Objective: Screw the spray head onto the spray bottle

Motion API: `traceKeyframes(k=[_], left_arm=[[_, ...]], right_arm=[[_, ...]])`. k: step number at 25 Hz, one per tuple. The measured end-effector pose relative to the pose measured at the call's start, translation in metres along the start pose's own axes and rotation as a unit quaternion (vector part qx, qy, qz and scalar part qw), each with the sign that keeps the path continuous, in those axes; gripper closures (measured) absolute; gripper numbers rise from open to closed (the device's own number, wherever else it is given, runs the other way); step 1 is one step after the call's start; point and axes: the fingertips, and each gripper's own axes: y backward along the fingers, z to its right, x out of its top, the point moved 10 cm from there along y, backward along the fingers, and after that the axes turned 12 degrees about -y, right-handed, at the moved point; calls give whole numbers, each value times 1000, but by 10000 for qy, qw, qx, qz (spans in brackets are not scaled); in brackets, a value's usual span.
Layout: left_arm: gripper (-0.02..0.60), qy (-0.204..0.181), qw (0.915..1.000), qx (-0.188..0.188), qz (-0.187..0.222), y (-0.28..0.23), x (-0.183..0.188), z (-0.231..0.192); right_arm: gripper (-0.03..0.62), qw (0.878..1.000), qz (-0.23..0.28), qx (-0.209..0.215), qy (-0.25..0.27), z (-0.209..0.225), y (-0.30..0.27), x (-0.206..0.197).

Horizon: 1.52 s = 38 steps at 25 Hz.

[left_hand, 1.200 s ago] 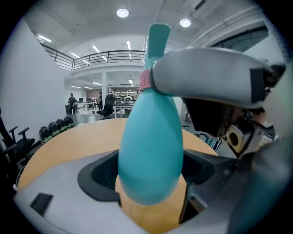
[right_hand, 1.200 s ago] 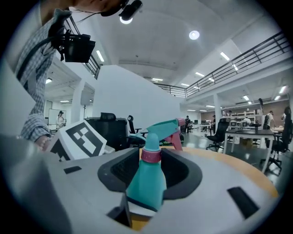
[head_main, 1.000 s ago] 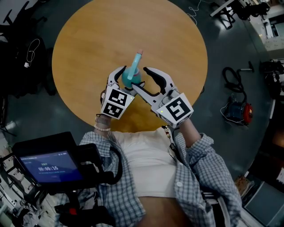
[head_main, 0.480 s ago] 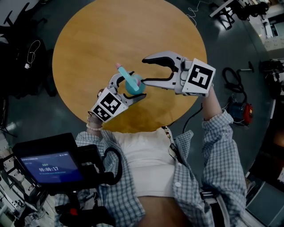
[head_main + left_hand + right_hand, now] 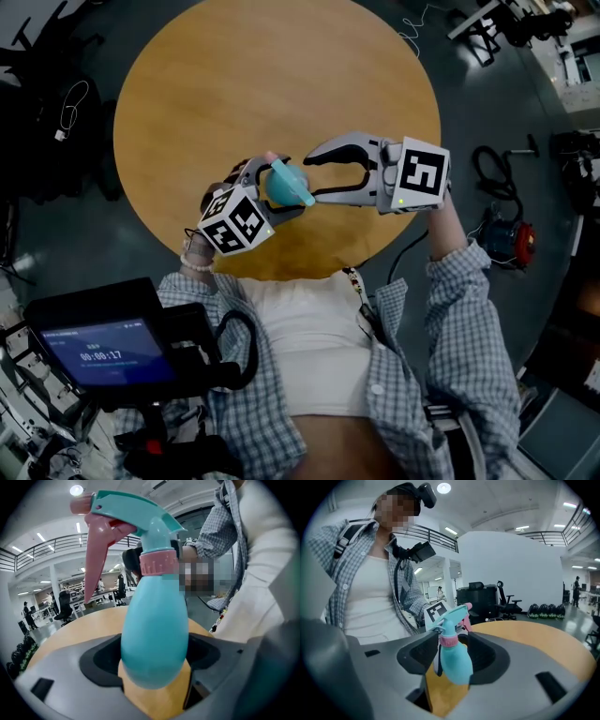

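Right claw (image 5: 311, 176) has swung out to the spray bottle's (image 5: 154, 639) right and now faces it. Its jaws have been closing in, wide apart, pads not touching the pink collar (image 5: 449, 641) between them. Left claw (image 5: 279, 187) has rolled and is clamped on the bottle's belly. Spray head (image 5: 136, 508) sits on the bottle, which is held tilted above the desk (image 5: 281, 75).

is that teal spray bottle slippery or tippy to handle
Probably slippery: the spray bottle has a smooth, egg-shaped body tapering where the left tool clamps it. Likely top-heavy and tippy if set down: the spray head overhangs that rounded bottom.
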Motion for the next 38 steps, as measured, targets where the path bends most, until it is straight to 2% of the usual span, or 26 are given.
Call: traceKeyframes(k=[4,5,7,9,12,15,21,26,29,31,35,38], left_arm=[[169,-8,9998,-181,-33,-3,-1,3],[169,9,9998,-199,-23,-4,-2,3],[169,130,9998,-142,41,-4,-3,2],[169,401,9991,51,150,-2,-6,-2],[169,851,9949,487,243,1,-9,-6],[169,1187,9875,1008,240,0,-10,-10],[169,1710,9634,2059,154,1,-4,-16],[169,1779,9458,2717,-27,-4,-1,-17],[169,1735,9389,2968,-172,-6,0,-17],[169,1696,9380,3013,-235,-6,-1,-17],[169,1593,9411,2975,-233,-3,-5,-20],[169,1633,9403,2977,-213,2,-10,-23]], right_arm=[[407,9998,-121,50,174,-10,-16,-5],[447,9997,-88,72,221,-11,-19,-5],[470,9996,96,3,278,-10,-20,-6],[471,9984,404,-279,262,-7,-18,-8],[471,9896,1025,-1006,105,-7,-17,-14],[471,9691,1588,-1889,17,-12,-24,-20],[470,9126,2381,-3324,-71,-22,-45,-21],[471,8654,2738,-4194,-138,-29,-56,-19],[470,8428,2810,-4579,-322,-32,-61,-18],[470,8418,2803,-4587,-498,-32,-62,-20],[470,8600,2741,-4272,-534,-28,-57,-26],[470,8737,2707,-4010,-498,-29,-51,-27]])
